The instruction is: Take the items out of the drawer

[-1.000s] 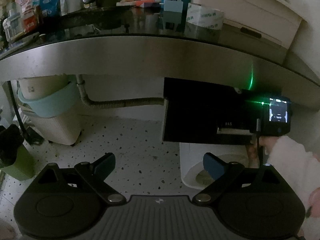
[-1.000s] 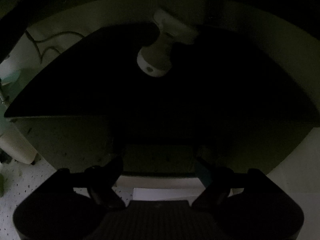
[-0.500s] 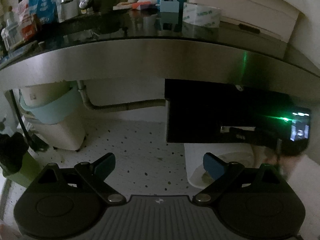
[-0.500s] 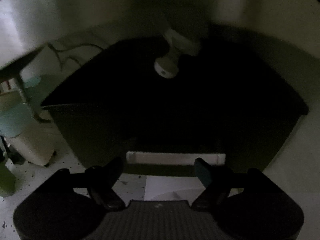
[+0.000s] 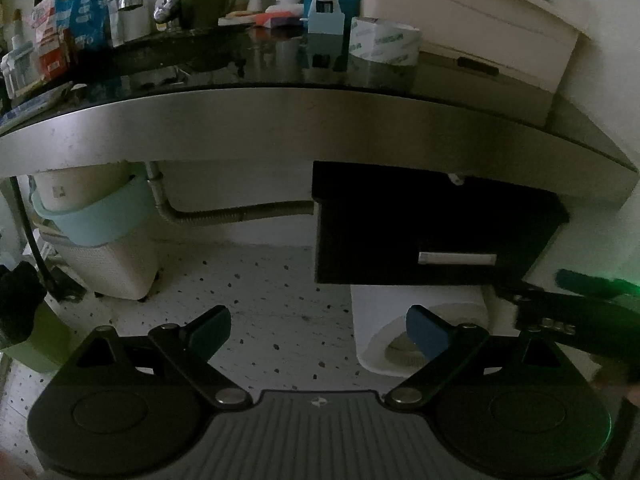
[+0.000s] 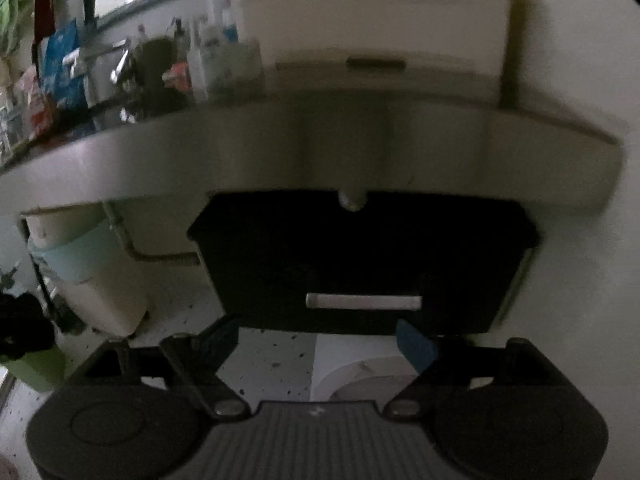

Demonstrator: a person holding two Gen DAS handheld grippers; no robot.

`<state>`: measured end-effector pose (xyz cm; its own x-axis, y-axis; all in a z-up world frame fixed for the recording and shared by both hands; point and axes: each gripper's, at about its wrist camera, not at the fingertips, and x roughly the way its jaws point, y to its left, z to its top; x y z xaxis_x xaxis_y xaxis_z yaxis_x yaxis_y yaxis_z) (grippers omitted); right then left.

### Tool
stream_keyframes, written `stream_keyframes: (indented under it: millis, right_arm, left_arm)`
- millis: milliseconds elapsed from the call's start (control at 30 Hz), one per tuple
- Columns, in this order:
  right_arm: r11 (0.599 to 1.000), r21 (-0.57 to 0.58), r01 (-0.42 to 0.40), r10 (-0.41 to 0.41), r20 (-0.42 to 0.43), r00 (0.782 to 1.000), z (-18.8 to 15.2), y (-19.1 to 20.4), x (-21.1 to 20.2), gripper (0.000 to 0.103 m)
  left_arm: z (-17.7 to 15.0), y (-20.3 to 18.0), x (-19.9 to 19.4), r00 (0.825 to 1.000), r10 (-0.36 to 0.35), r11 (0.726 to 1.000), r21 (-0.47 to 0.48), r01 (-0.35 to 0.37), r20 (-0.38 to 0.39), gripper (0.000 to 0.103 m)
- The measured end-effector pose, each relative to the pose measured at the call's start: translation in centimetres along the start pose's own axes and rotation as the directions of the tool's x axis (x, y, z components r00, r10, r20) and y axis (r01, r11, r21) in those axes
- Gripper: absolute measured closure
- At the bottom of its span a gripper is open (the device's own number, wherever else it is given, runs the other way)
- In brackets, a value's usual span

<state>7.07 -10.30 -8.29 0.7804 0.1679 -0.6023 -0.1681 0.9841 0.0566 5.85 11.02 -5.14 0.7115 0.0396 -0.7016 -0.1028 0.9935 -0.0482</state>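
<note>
Evidently the right gripper (image 6: 316,340) has backed away from the black drawer (image 6: 360,264): a second ago its camera was pressed into near darkness against the drawer front, and now the whole box shows under the steel countertop (image 6: 280,148), with the pale slot handle (image 6: 362,302) just above and ahead of the fingertips. In the left wrist view the same drawer (image 5: 420,224) hangs beneath the counter edge, right of the corrugated drain hose (image 5: 240,214), and appears shut, its contents unseen. Both grippers stand wide open and hold nothing; the left gripper (image 5: 318,328) hovers over the speckled floor. Judging by this, nothing has come out yet, and the retreat looks like lining up on the handle.
</note>
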Motion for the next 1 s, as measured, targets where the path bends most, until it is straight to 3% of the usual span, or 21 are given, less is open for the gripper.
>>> stream_keyframes:
  millis: [100, 333, 467, 633, 767, 1000]
  right_arm:
    - [0.998, 0.015, 0.065, -0.065, 0.018, 0.998, 0.2, 0.4, -2.8, 0.017]
    - [0.994, 0.043, 0.097, -0.098, 0.02, 0.995, 0.7, 0.5, -8.6, 0.017]
    - [0.993, 0.006, 0.114, -0.114, 0.037, 0.993, 1.6, 0.8, -11.6, 0.017]
    - [0.998, 0.04, 0.037, -0.039, 0.043, 0.998, 2.8, 0.2, -14.2, 0.017]
    - [0.999, 0.016, 0.041, -0.042, 0.025, 0.999, 4.2, 0.0, -15.3, 0.017]
    - [0.989, -0.031, 0.143, -0.139, 0.105, 0.985, 6.8, 0.5, -17.8, 0.017]
  left_arm:
    - [-0.1, -0.2, -1.0, 1.0, -0.018, 1.0, 0.001, 0.018, 0.014, 0.008]
    - [-0.3, -0.9, -3.6, 0.998, -0.046, 0.998, 0.04, 0.044, 0.05, 0.008]
    - [-0.3, -1.6, -5.6, 0.995, -0.024, 0.998, 0.059, 0.018, 0.095, 0.008]
    - [0.1, -3.5, -9.0, 0.979, 0.051, 0.989, 0.128, -0.077, 0.196, 0.008]
    - [1.7, -4.6, -10.7, 0.986, 0.032, 0.984, 0.169, -0.06, 0.163, 0.008]
    - [4.2, -4.3, -12.0, 0.987, 0.005, 0.997, 0.078, -0.018, 0.159, 0.008]
